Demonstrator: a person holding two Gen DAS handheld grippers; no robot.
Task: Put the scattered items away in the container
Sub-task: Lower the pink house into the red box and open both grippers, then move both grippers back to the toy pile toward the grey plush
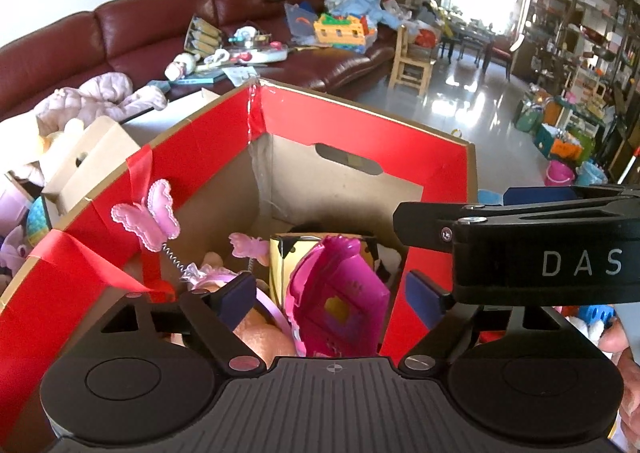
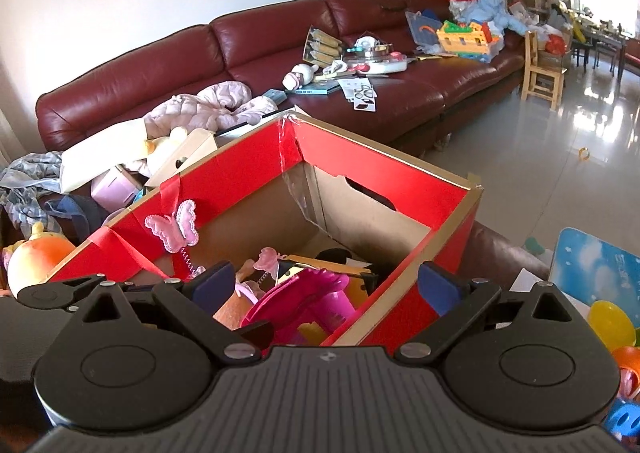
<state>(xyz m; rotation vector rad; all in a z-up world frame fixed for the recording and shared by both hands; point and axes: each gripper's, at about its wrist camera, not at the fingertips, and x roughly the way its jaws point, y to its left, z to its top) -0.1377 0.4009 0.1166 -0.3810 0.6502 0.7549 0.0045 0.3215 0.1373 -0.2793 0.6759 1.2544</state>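
Note:
A cardboard box with red-taped walls (image 1: 352, 121) (image 2: 384, 173) stands in front of both grippers. Inside lie a magenta plastic toy (image 1: 340, 297) (image 2: 304, 293), a pink butterfly headband on springs (image 1: 148, 213) (image 2: 176, 227), a yellow and black box (image 1: 280, 253) and a plush toy (image 1: 260, 333). My left gripper (image 1: 332, 299) is open and empty above the box's near side. My right gripper (image 2: 324, 287) is open and empty over the box's near right wall. The right gripper's body (image 1: 520, 245) shows at the right of the left wrist view.
A dark red leather sofa (image 2: 168, 53) behind the box carries toys, books and clothes. Loose toys lie at the right: a yellow ball (image 2: 610, 321), a blue board (image 2: 596, 269). An orange plush (image 2: 36, 261) sits at the left. A wooden chair (image 2: 544, 69) stands on the tiled floor.

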